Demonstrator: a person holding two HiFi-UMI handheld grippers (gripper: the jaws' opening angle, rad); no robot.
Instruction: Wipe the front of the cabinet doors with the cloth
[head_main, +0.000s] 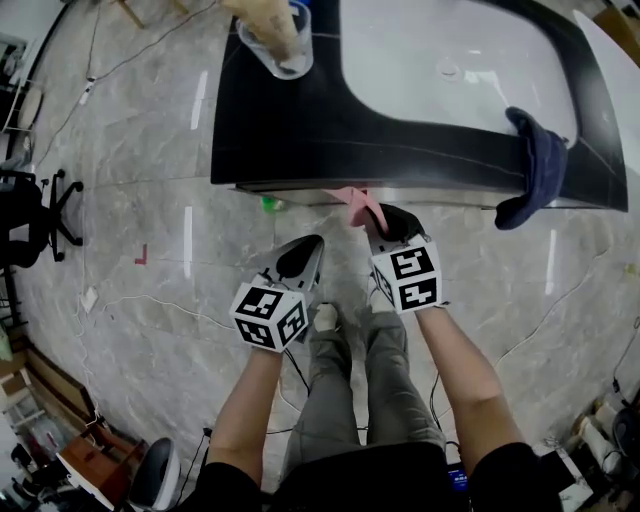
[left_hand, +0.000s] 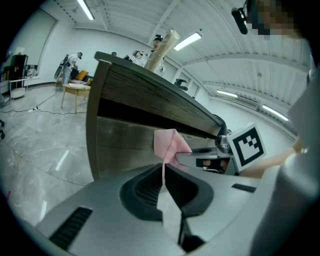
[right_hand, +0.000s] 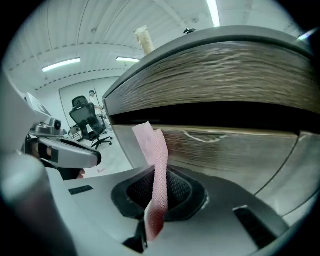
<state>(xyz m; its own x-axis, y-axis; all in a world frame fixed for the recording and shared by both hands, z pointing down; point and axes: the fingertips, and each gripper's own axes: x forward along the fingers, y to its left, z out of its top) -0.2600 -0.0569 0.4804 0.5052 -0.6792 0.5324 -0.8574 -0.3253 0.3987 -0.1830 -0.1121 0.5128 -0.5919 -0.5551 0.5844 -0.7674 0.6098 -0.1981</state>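
In the head view, your right gripper (head_main: 388, 226) holds the pink cloth (head_main: 362, 203) at the cabinet's near edge, with your left gripper (head_main: 312, 248) just to its left. In the left gripper view, your jaws are together on nothing. In the right gripper view, your jaws are clamped on the cloth, in front of the cabinet door (right_hand: 235, 150).

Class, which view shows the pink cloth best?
Right gripper view: the pink cloth is close and centred, clamped in the right gripper. Left gripper view shows its folded top; head view, a small strip.
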